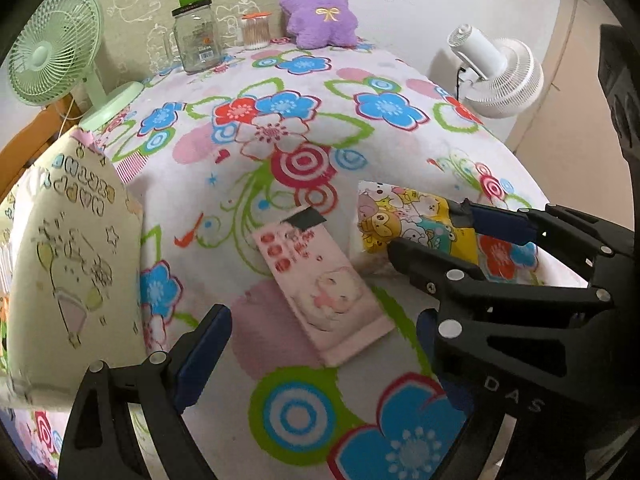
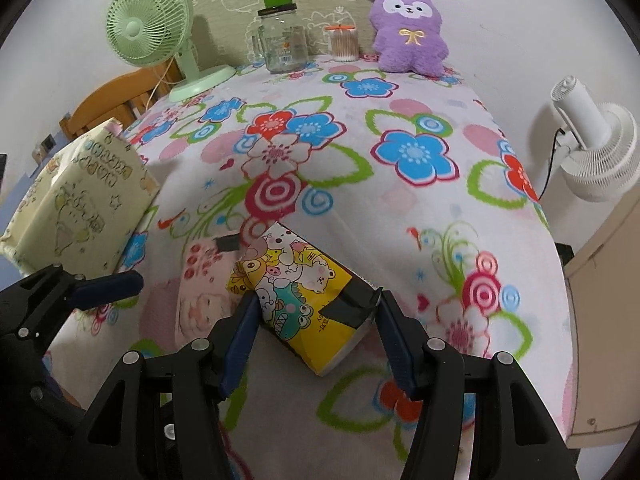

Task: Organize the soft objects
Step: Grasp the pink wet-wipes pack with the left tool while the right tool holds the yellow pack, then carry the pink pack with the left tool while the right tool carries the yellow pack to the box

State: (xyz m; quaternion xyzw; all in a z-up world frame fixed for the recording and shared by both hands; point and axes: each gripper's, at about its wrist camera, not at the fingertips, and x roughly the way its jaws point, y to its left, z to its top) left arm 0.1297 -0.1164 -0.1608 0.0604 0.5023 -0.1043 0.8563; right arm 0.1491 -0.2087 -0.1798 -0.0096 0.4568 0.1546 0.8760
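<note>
A yellow cartoon-print tissue pack (image 2: 298, 300) lies on the flowered blanket, and my right gripper (image 2: 316, 326) has a finger on each side of its near end, jaws closed against it. The same pack (image 1: 404, 222) and right gripper (image 1: 460, 232) show in the left wrist view. A pink tissue pack (image 1: 320, 286) lies left of the yellow one, partly hidden behind it in the right wrist view (image 2: 200, 276). My left gripper (image 1: 320, 356) is open and empty, just in front of the pink pack. A large cream tissue pack (image 1: 68, 264) stands at the left edge (image 2: 80, 200).
A purple plush (image 1: 318, 8) sits at the back of the blanket (image 2: 408, 28) beside a cotton-swab tub (image 1: 255, 31) and a glass jar (image 1: 197, 38). A green fan (image 1: 56, 54) stands back left. A white fan (image 1: 496, 74) stands off the right edge.
</note>
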